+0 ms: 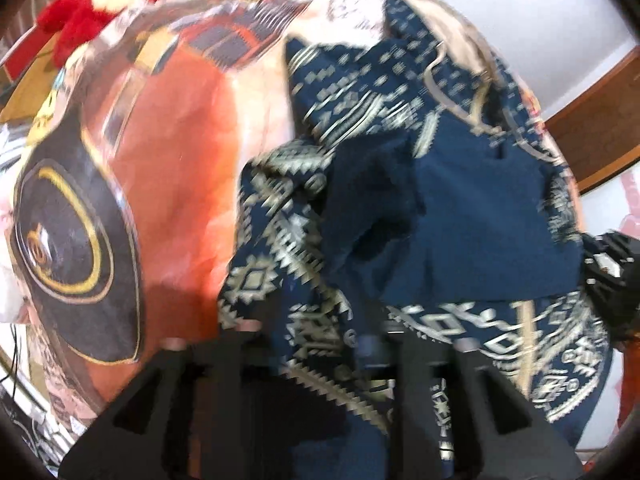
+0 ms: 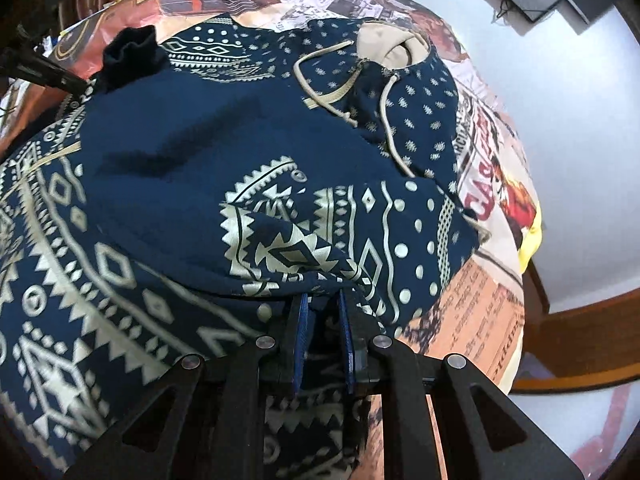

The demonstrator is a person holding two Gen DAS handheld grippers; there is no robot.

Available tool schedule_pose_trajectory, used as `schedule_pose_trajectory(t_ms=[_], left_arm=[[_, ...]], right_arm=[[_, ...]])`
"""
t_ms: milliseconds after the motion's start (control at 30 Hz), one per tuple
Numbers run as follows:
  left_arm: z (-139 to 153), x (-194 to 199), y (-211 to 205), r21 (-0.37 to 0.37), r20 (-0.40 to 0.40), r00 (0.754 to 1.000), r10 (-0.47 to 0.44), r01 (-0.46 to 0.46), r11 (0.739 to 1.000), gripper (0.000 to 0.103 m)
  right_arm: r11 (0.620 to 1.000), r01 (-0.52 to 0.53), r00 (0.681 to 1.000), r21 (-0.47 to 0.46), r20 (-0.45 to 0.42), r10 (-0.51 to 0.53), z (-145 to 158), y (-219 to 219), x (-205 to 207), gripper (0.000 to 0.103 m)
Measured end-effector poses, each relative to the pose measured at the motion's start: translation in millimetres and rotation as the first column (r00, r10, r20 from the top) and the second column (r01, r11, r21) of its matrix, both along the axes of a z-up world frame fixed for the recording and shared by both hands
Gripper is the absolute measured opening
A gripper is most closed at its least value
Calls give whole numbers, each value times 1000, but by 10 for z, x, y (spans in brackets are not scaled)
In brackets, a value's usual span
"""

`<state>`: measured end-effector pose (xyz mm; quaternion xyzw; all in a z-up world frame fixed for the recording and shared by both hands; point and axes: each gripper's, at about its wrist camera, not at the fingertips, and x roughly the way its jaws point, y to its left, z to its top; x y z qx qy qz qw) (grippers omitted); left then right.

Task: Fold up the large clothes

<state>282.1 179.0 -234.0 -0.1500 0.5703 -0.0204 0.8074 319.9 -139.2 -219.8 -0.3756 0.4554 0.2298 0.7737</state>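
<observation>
Right gripper (image 2: 322,312): jaws pinched tight on a fold of navy patterned hoodie (image 2: 200,184). Left gripper (image 1: 320,344): jaws parted over hem, pressing nothing. Hoodie: spread on printed bedspread (image 2: 480,304), sleeve laid across body, hood (image 2: 384,52) far from both grippers. Folding partly done; further folds remain

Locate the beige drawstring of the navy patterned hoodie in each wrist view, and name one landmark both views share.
Left wrist view: the beige drawstring loops at upper right, blurred, on the navy patterned hoodie.
Right wrist view: the drawstring loops at upper centre, below the beige hood lining.
Shared landmark: the red plush toy at the top left edge of the printed bedspread.
</observation>
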Motion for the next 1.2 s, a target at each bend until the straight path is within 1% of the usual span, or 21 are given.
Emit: schedule_pose_trajectory(t_ms=[67,167,200,233,267,300,333,400,467,600,667,767,800,833,867,900,933,1000,1067,1133,1200], left_arm=[[85,64,-88,4,48,999,-18,18,1000,63],[28,271,-235,60,39,999,-38,36,998,64],[-41,378,-297,99,26,999,-43,40,994,64],[-114,471,-347,148,20,999,-44,40,988,62],[-162,539,-377,185,21,999,-43,39,982,44],[-215,622,-423,230,13,999,-43,39,972,11],[-252,696,-451,255,-1,999,-43,42,966,10],[-211,749,-457,248,40,998,-38,27,968,10],[-52,768,-455,276,103,994,-34,4,961,10],[306,825,-336,291,207,978,-10,-52,955,10],[416,881,-272,298,233,973,-4,-68,952,10],[442,994,-247,306,235,972,-1,-72,949,10],[431,1033,-262,334,234,972,4,-85,939,10],[415,1061,-271,356,229,973,7,-91,930,10],[350,1128,-255,360,211,977,13,-90,929,10],[281,1176,-228,342,189,982,24,-88,936,10],[207,1214,-218,322,166,985,34,-87,943,10],[31,1259,-217,312,121,992,29,-65,948,10],[-97,1244,-254,349,89,996,6,-37,936,10],[-226,1226,-247,352,43,999,-1,-14,936,10],[-297,1197,-234,339,13,1000,2,-7,941,10]], right_arm=[[1000,11,1000,8,4,-11,-1,6,44,12],[999,33,999,27,1,-33,8,-7,114,12],[999,40,999,32,-1,-40,9,-12,135,12],[998,49,999,37,-2,-49,15,-16,157,12],[997,63,998,45,-3,-63,26,-26,195,12],[996,73,997,50,0,-73,39,-35,219,12],[994,89,996,56,6,-89,56,-50,248,12],[991,124,992,60,18,-125,79,-87,302,12],[983,168,985,69,19,-169,100,-162,383,12],[962,251,967,109,13,-254,158,-379,523,12],[946,287,957,151,-16,-288,194,-511,579,11],[908,349,937,232,-61,-345,264,-713,634,11],[898,365,930,246,-60,-362,290,-764,644,11],[894,375,926,246,-45,-376,310,-793,648,13],[893,407,903,193,59,-425,335,-822,648,15],[882,456,857,115,212,-470,360,-876,660,17],[871,483,832,92,262,-489,378,-945,688,18],[823,531,830,200,70,-553,437,-1289,795,18],[770,570,814,286,-70,-577,503,-1554,792,18],[781,548,826,300,-46,-562,584,-1608,695,18],[823,476,865,311,5,-502,698,-1513,550,18]])
